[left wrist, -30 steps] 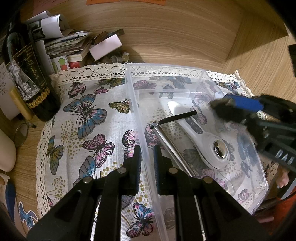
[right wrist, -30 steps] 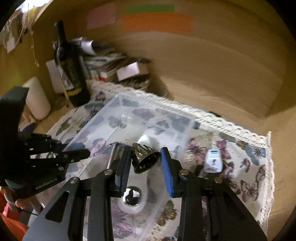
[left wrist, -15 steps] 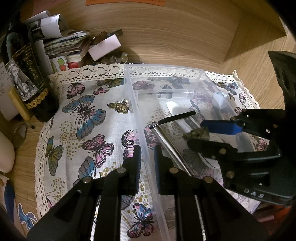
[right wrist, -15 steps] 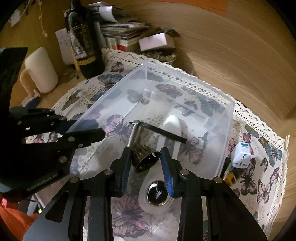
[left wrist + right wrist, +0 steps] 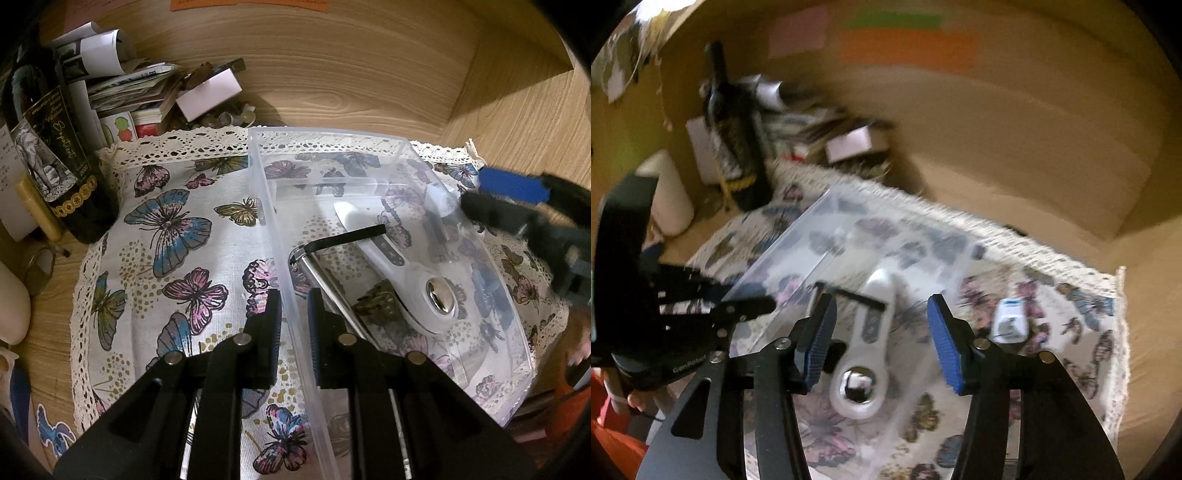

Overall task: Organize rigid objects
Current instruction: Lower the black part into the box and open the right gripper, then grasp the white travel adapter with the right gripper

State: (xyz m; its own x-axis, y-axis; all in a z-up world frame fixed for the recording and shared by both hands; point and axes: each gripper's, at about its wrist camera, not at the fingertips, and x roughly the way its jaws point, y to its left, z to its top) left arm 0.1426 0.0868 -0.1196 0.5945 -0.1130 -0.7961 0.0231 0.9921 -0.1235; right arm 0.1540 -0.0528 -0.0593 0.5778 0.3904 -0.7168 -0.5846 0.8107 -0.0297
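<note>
A clear plastic bin (image 5: 391, 138) stands on a butterfly cloth (image 5: 173, 229). My left gripper (image 5: 293, 314) is shut on the bin's left wall. Inside lie a small bronze bell (image 5: 378, 301), a white handled tool with a chrome knob (image 5: 413, 273) and a metal rod with a black lever (image 5: 325, 280). My right gripper (image 5: 881, 332) is open and empty above the bin's right side; it also shows in the left wrist view (image 5: 506, 201). A white and blue plug adapter (image 5: 1010, 319) lies on the cloth right of the bin.
A dark wine bottle (image 5: 48, 147) stands at the back left beside a pile of papers and boxes (image 5: 147, 96). A white mug (image 5: 670, 192) is left of the cloth. Wooden walls close in the back and right.
My right gripper has opened and let go of the bronze bell, which now lies in the bin. It has lifted and pulled back to the right. The left gripper has not moved.
</note>
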